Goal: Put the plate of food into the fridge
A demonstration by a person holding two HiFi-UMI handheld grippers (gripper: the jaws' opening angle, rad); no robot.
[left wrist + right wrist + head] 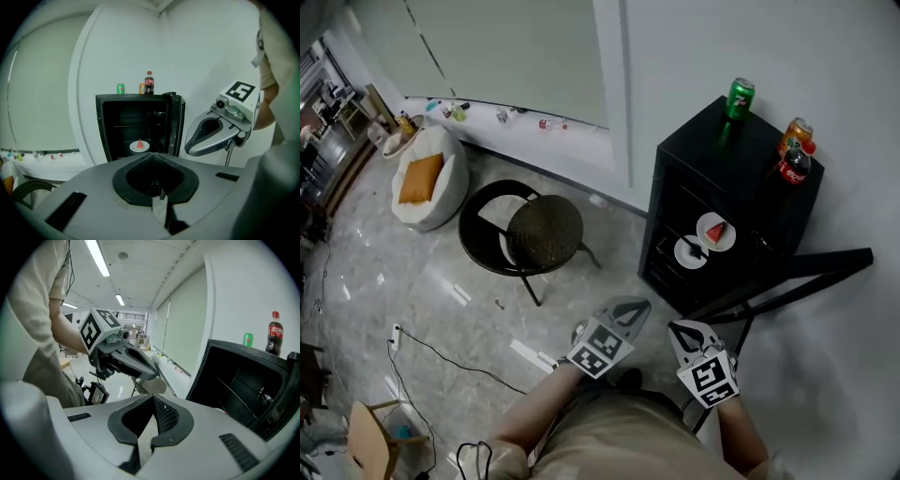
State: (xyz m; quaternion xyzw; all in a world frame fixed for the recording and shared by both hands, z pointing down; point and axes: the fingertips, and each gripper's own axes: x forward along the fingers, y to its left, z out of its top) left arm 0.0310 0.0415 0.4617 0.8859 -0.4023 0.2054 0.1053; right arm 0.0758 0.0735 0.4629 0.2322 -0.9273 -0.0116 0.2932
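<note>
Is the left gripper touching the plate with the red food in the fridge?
Apart. In the left gripper view the plate sits inside the open fridge, far beyond the shut, empty left gripper.

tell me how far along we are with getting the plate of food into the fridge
Done: the plate of food already sits inside the fridge. In hand: nothing. The left gripper and the right gripper are both shut, empty and held clear of the fridge. Left: the fridge door stands open, so closing it is probably the only step remaining.
</note>
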